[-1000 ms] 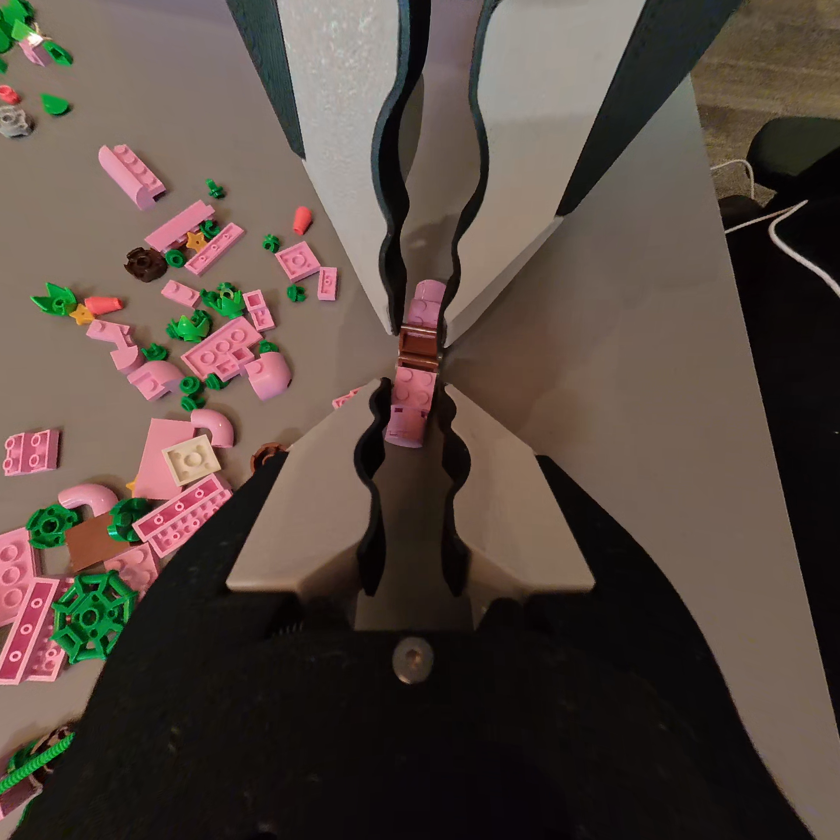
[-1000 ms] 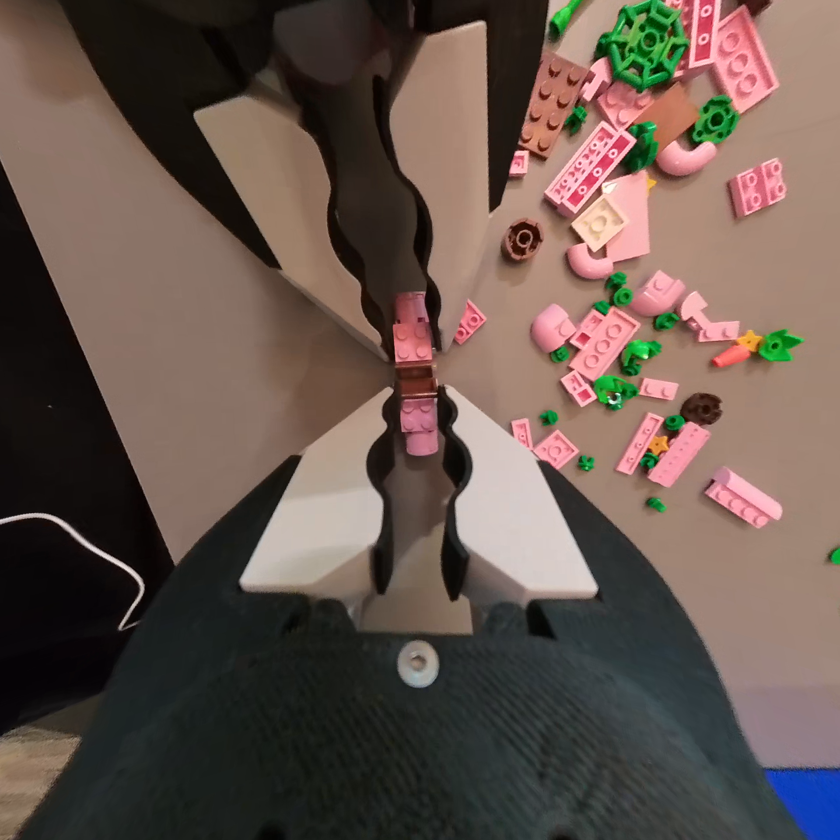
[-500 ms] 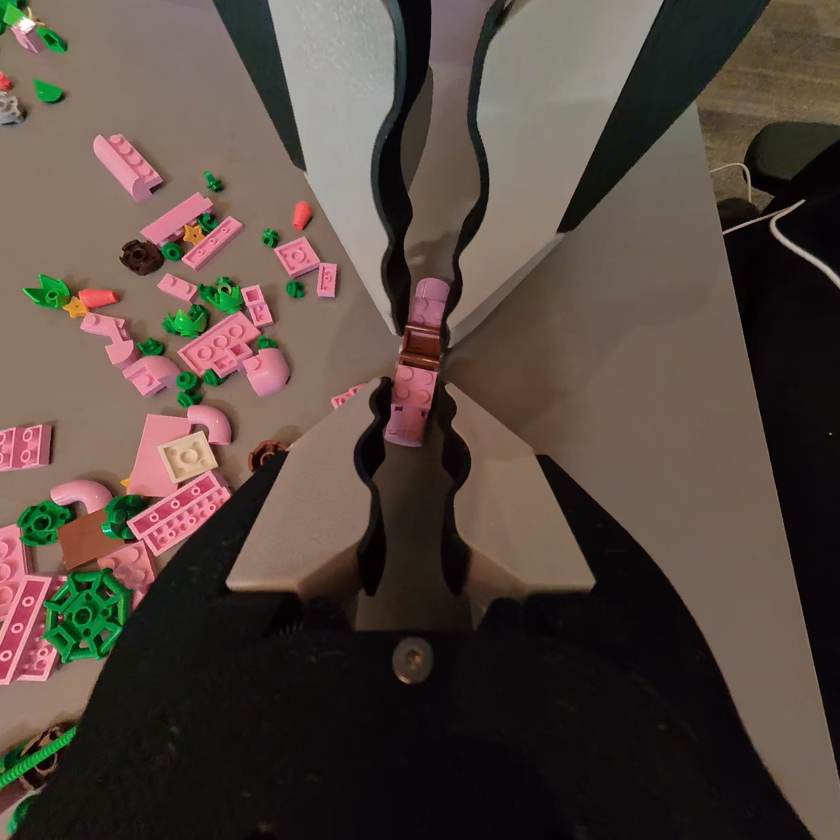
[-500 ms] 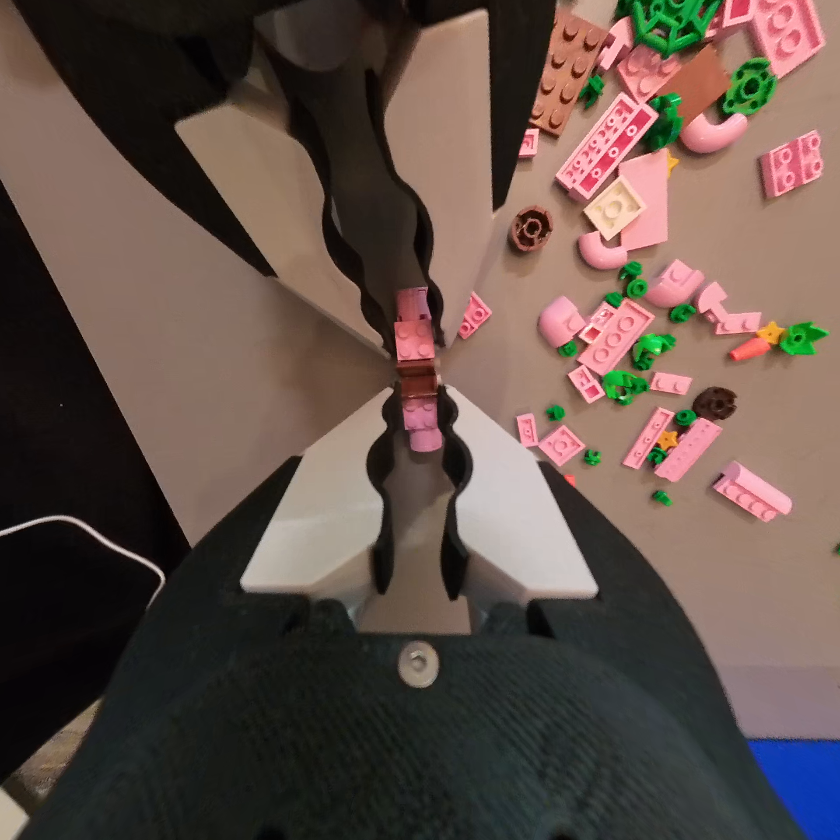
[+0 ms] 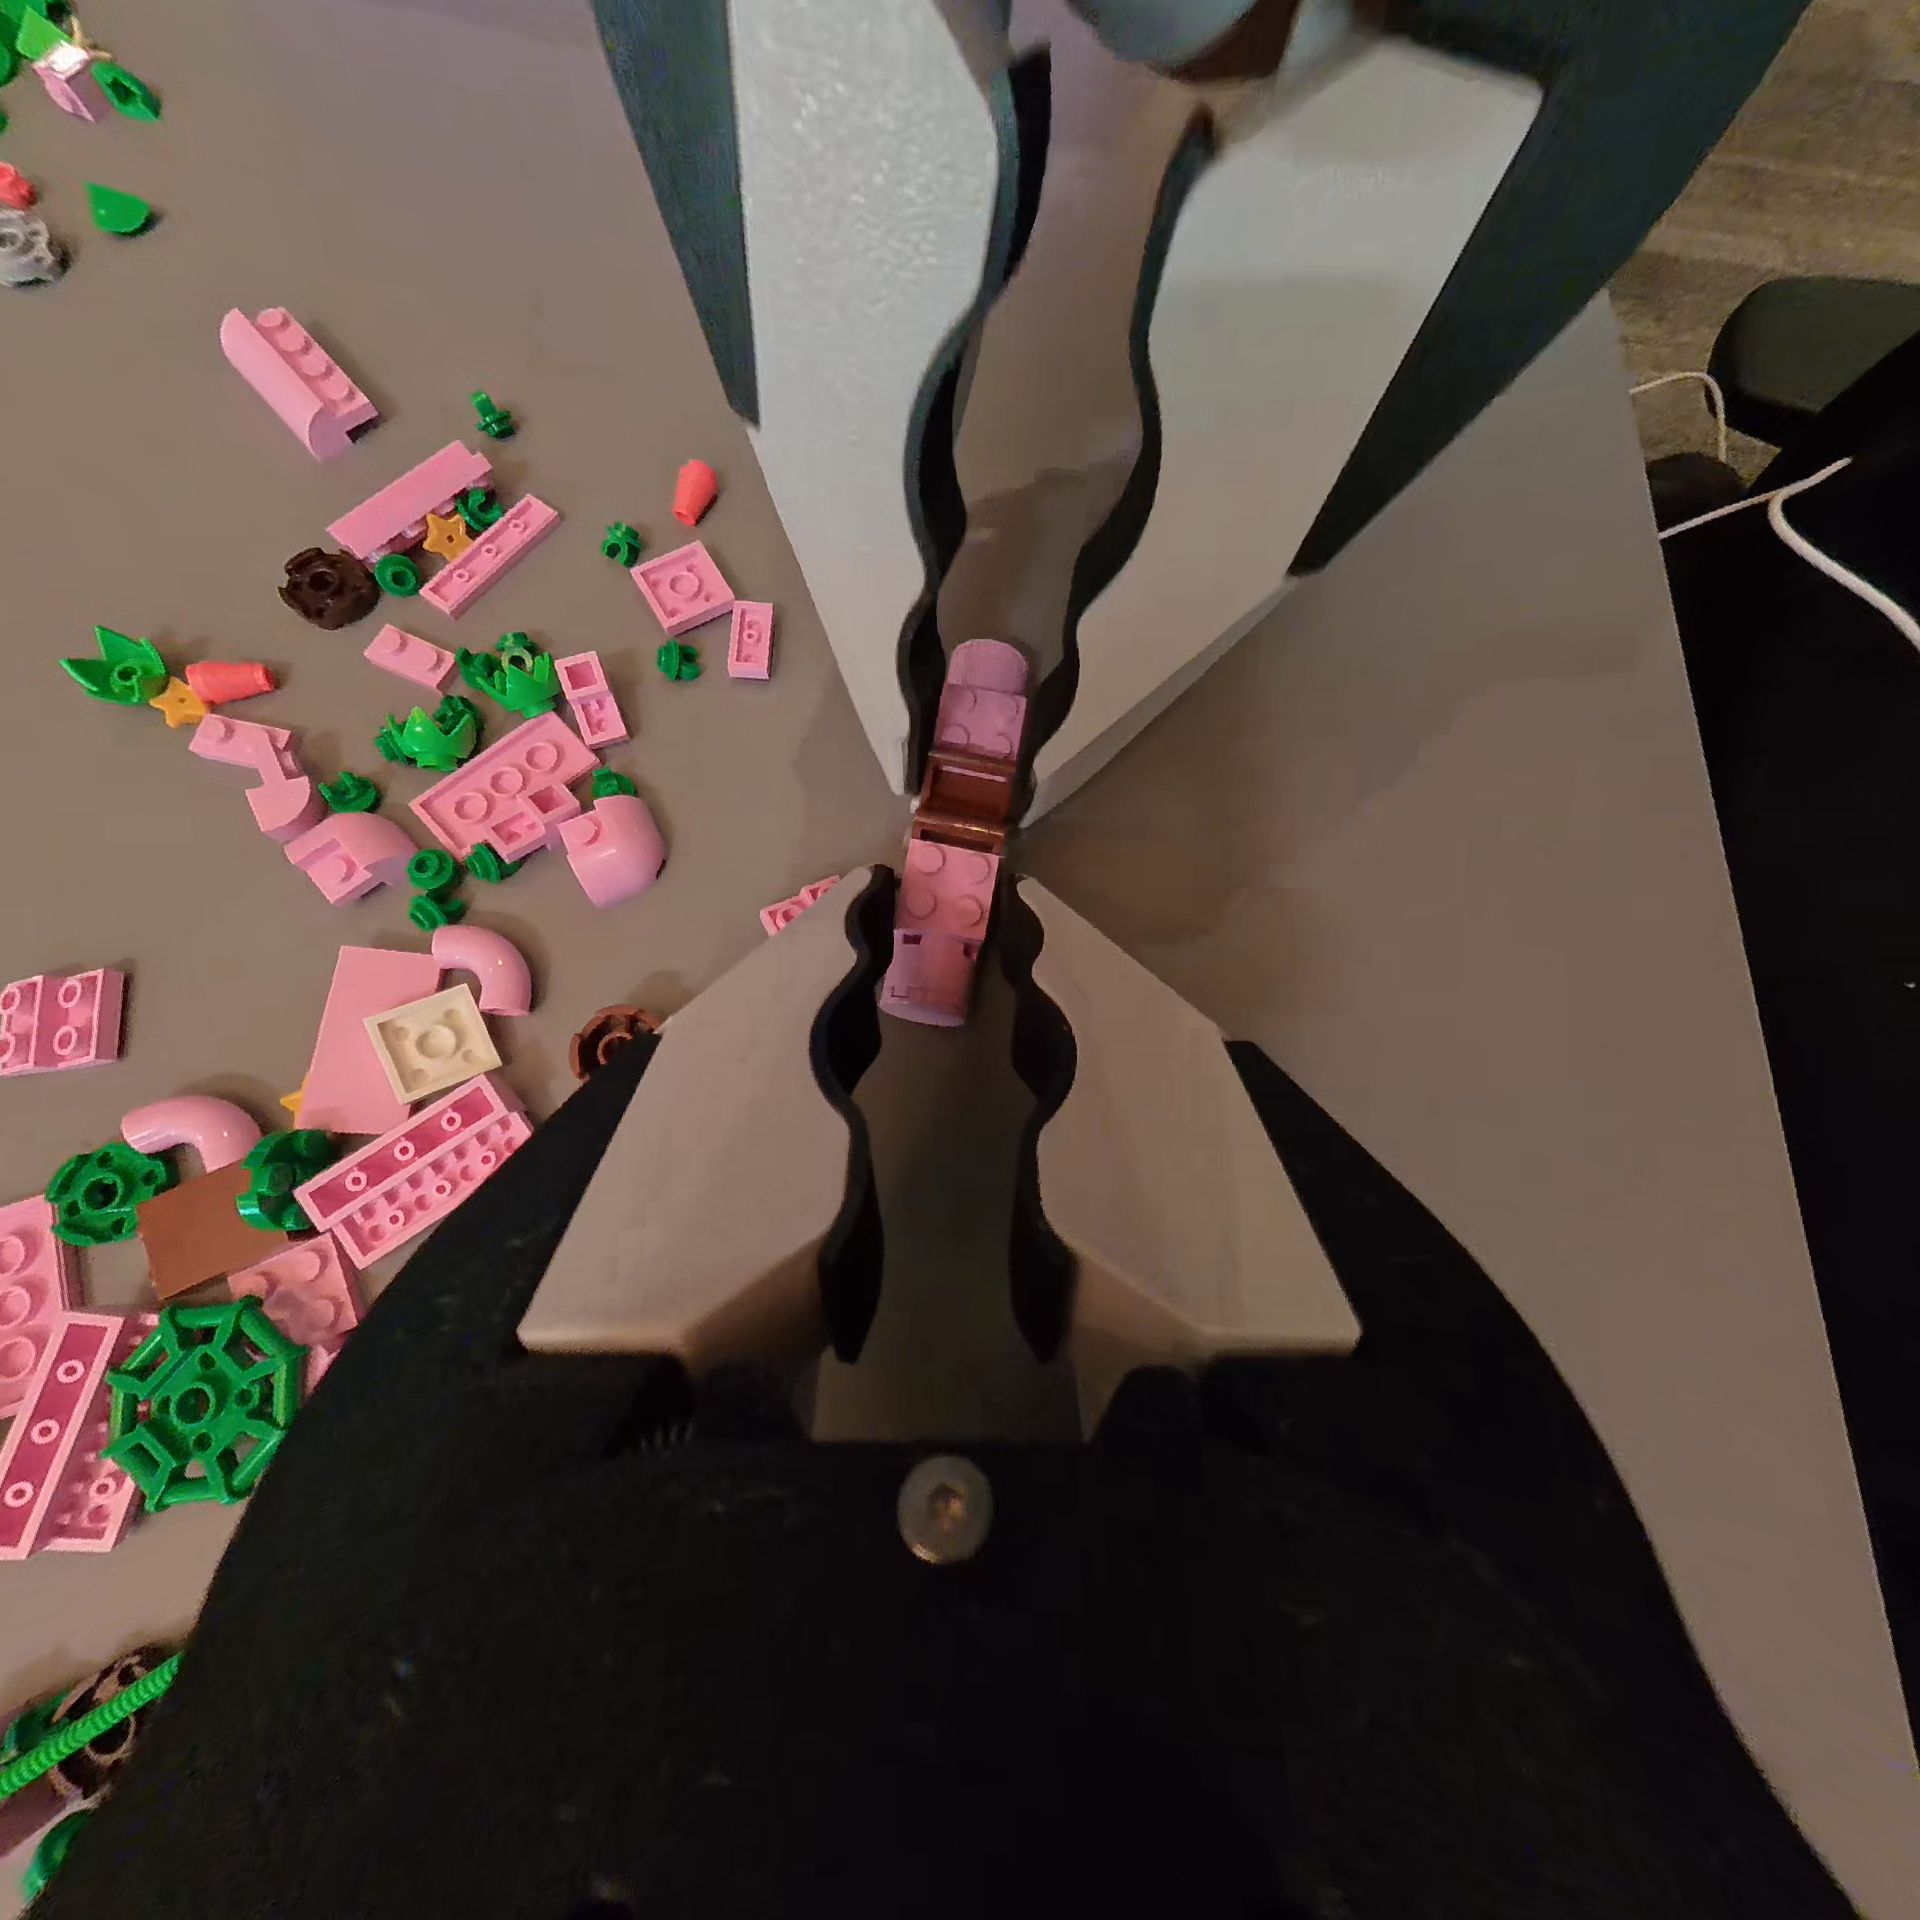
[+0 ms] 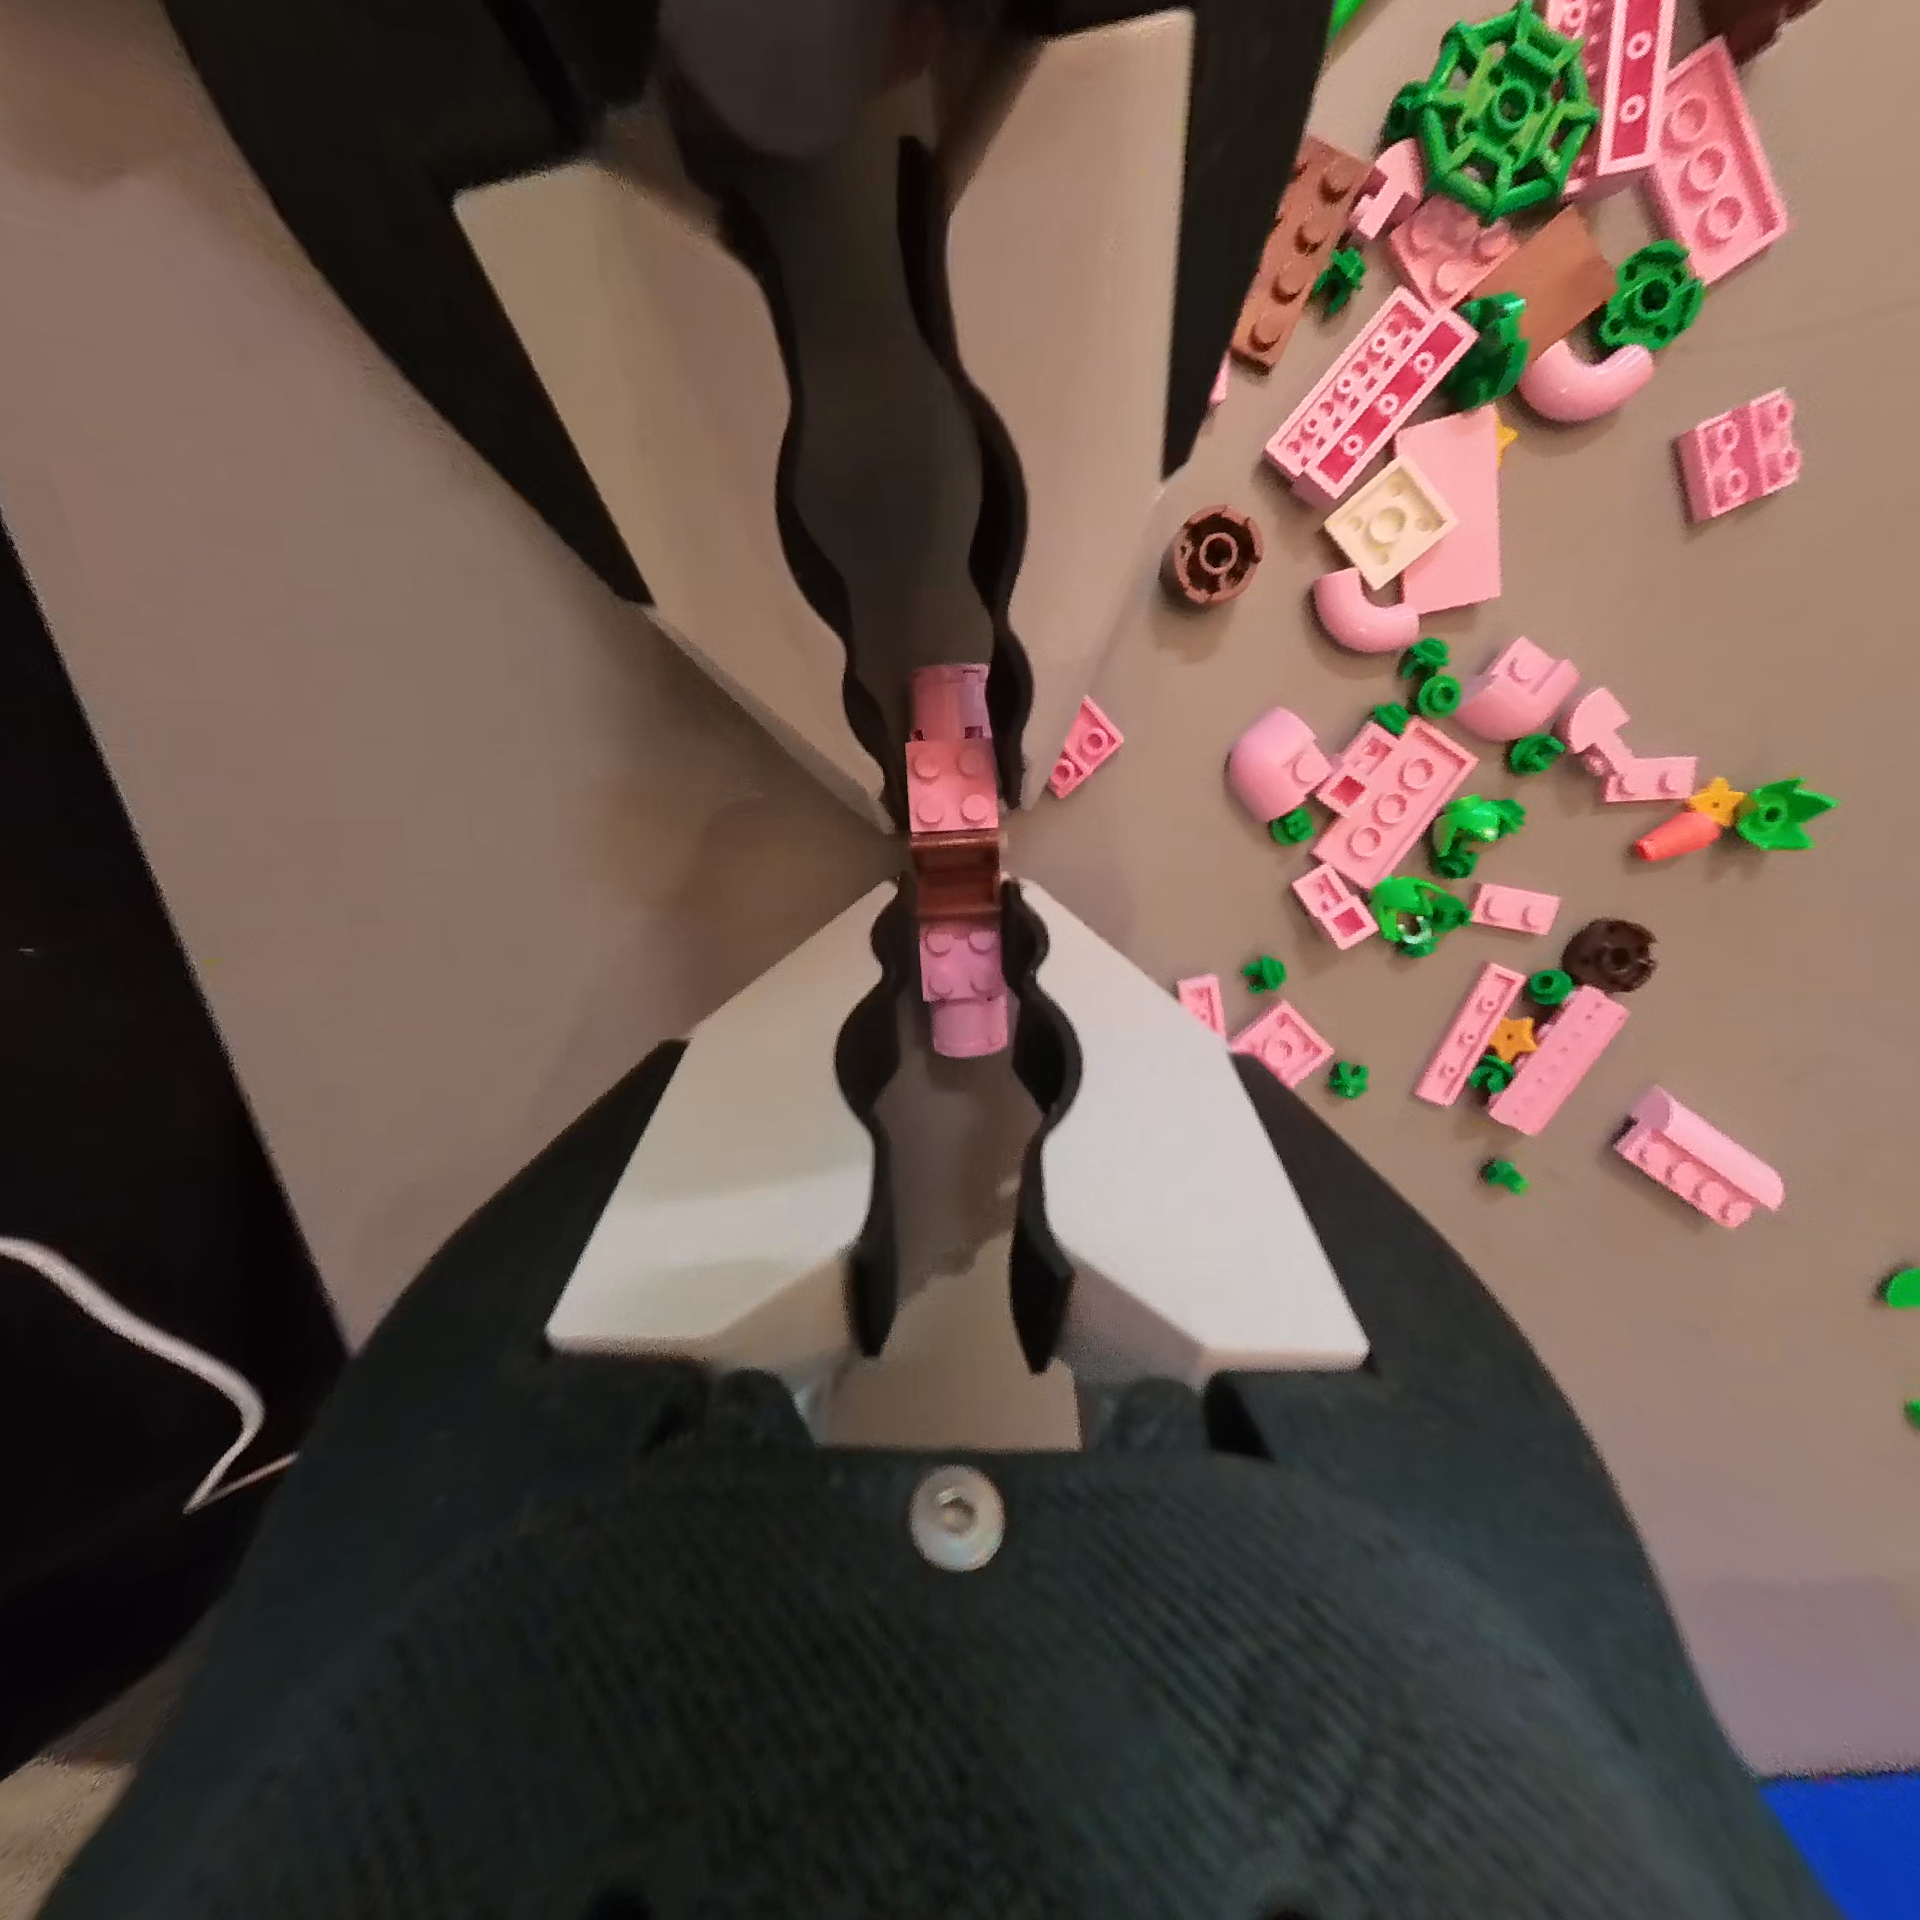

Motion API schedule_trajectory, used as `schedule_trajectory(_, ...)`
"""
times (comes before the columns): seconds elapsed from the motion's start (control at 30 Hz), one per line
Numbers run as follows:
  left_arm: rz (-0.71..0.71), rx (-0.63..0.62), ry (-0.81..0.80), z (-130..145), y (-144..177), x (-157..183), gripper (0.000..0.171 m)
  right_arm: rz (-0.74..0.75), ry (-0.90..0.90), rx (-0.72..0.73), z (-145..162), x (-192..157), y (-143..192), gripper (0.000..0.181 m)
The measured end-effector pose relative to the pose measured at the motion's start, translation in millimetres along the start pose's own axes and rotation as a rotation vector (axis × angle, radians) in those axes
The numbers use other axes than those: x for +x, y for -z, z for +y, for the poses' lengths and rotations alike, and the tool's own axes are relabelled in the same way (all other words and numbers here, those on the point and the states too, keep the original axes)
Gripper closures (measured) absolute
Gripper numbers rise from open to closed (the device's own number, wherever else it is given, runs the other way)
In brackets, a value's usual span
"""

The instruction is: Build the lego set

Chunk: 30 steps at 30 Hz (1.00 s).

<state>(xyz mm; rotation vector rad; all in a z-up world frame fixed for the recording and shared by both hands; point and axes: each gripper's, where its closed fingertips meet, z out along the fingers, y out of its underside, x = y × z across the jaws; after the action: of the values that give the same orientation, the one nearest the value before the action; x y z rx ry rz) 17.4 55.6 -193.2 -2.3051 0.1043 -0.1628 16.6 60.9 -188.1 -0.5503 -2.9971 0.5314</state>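
A small assembly hangs above the grey table (image 5: 1351, 935), with a pink brick (image 5: 940, 909) at one end, a brown piece (image 5: 961, 800) in the middle and a pink brick (image 5: 982, 707) at the other end. My left gripper (image 5: 943, 888) is shut on the near pink end. My right gripper (image 5: 971, 779) comes in from the top, tip to tip, and is shut on the far pink end. In the right wrist view my right gripper (image 6: 956, 896) grips its pink end (image 6: 966, 987). The left gripper (image 6: 956, 810) holds the other pink end (image 6: 951, 769) opposite, with the brown piece (image 6: 956, 873) between.
Several loose pink, green and brown pieces lie on the table, left of the grippers in the left wrist view. They include a green web-shaped wheel (image 5: 197, 1403), a cream plate (image 5: 431, 1044) and a brown round piece (image 6: 1210, 551). The table edge, a black chair and a white cable (image 5: 1787, 499) are at the right. The grippers are tip to tip, or close to it. The left tips stand about 8 centimeters off the cream plate (image 5: 431, 1044). Look for it in the right wrist view (image 6: 1392, 517) too.
Both grippers stay shut on the assembly, tip to tip. The table pieces behind them shift only slightly as the hands wobble.
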Motion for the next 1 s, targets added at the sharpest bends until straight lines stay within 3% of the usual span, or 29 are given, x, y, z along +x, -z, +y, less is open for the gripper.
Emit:
schedule_trajectory(0.13,-0.010,-0.006,-0.010,1,0,0,0.153,0.079,0.053,0.106,-2,2,0,0.164)
schedule_trajectory(0.17,-0.012,-0.006,-0.013,1,0,-1,0.153,0.090,0.043,0.148,-4,2,3,0.154)
schedule_trajectory(0.37,-0.002,-0.001,-0.020,0,1,0,0.153,0.139,-0.127,0.376,-2,13,38,0.134)
schedule_trajectory(0.47,-0.018,0.133,0.014,-18,14,-8,0.153,0.203,-0.171,0.468,3,21,52,0.132)
schedule_trajectory(0.6,0.113,0.383,0.247,-42,47,-21,0.154,0.232,-0.141,0.644,-9,26,75,0.125)
schedule_trajectory(0.77,0.102,0.474,0.330,-45,72,-40,0.154,0.331,0.059,0.896,-37,47,97,0.110)
schedule_trajectory(0.9,0.098,0.501,0.307,-49,83,-37,0.153,0.174,0.107,1.078,-51,44,90,0.105)
schedule_trajectory(0.97,0.079,0.502,0.282,-48,85,-38,0.153,0.097,0.128,1.047,-53,27,83,0.097)
schedule_trajectory(1.0,0.072,0.501,0.271,-47,84,-38,0.153,0.095,0.145,1.069,-54,19,83,0.104)
